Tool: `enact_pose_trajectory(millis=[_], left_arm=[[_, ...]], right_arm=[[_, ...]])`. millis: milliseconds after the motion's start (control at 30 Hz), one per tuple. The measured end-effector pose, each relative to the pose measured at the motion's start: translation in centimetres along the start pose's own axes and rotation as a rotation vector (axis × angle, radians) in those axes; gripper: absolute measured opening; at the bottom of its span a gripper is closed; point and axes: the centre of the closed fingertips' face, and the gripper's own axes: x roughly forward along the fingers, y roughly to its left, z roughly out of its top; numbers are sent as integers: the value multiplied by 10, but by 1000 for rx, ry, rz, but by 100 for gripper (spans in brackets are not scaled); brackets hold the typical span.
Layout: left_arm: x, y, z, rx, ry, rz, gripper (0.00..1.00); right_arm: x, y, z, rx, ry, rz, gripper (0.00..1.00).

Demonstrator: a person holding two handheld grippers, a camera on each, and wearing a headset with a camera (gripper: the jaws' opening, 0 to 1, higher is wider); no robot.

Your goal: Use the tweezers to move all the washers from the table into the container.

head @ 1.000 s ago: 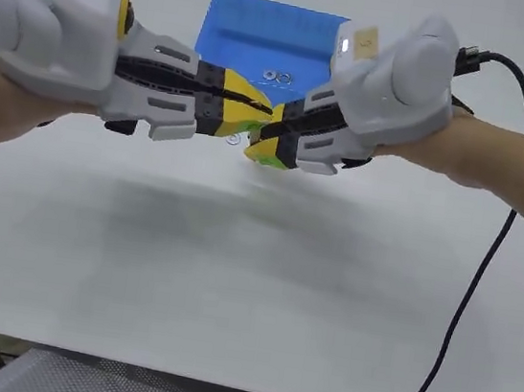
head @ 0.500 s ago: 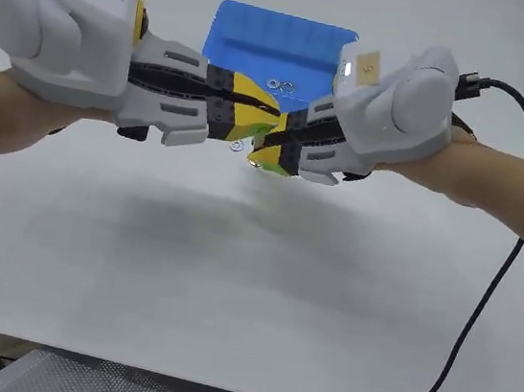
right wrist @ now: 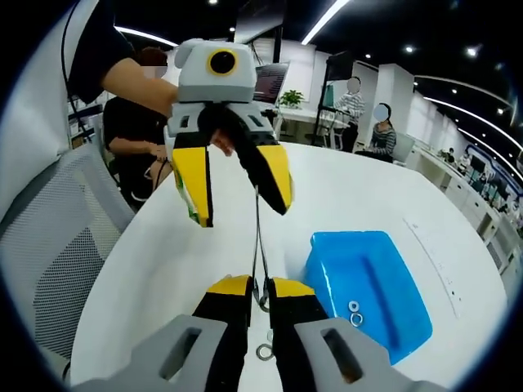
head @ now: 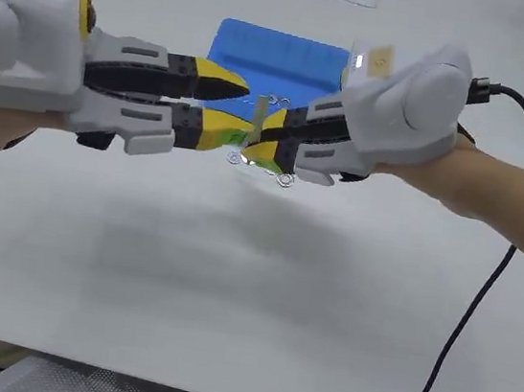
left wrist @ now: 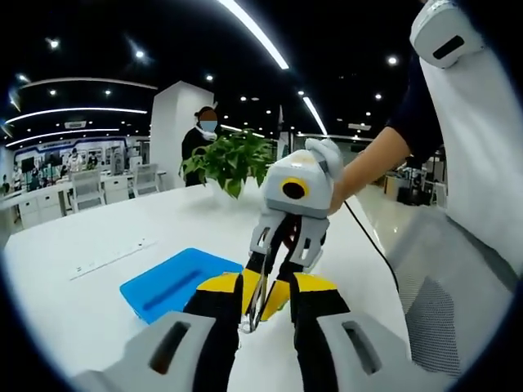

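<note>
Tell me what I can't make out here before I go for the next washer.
1. Tweezers, held in the right gripper: their far end, between the open left gripper's jaws, is too thin in both gripper views to show whether it carries a washer.
2. Washers on the table: two in head view; the grippers cover the table around them.
3. Container: near edge behind the grippers in head view.
</note>
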Motion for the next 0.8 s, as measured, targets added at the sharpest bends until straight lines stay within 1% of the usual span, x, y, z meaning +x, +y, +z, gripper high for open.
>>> enact_pose_trajectory(millis=[67, 133, 167, 233, 300, 333, 367, 400, 467, 533, 567, 667, 700, 800], left_arm=[[-2, -2, -1, -2, 3, 7, 29], [-4, -7, -4, -5, 19, -1, 31], [-6, -11, -7, -18, 36, -17, 33], [-8, -14, -11, -31, 46, -32, 36], [-13, -14, -13, -21, 48, -27, 39], [-14, -14, -13, -25, 46, -23, 40], [-15, -14, -12, -31, 40, -17, 42], [-16, -13, -10, -38, 25, -5, 45], [-20, -8, -9, -73, 10, 14, 51], [-23, -5, -8, -76, -10, 25, 57], [-24, -4, -9, -76, -11, 26, 59], [-27, -1, -10, -79, -18, 34, 63], [-29, 1, -10, -81, -23, 44, 64], [-32, 7, -12, -106, -28, 71, 75]], right_arm=[[-3, -2, 2, 2, 0, -11, 9], [-5, -4, 5, 4, -2, -18, 9], [-8, -5, 7, 11, -6, -21, 9], [-13, -8, 12, 14, -18, -32, 9], [-17, -12, 17, 12, -25, -40, 9], [-19, -14, 19, 9, -26, -45, 9], [-22, -17, 22, 1, -26, -52, 9], [-24, -20, 24, -4, -29, -57, 9], [-28, -27, 29, -7, -33, -67, 9], [-31, -37, 33, -16, -35, -82, 9], [-32, -43, 34, -16, -39, -93, 9], [-32, -59, 34, -13, -37, -121, 9], [-31, -63, 32, -14, -35, -131, 9], [-25, -80, 26, 9, -33, -151, 9]])
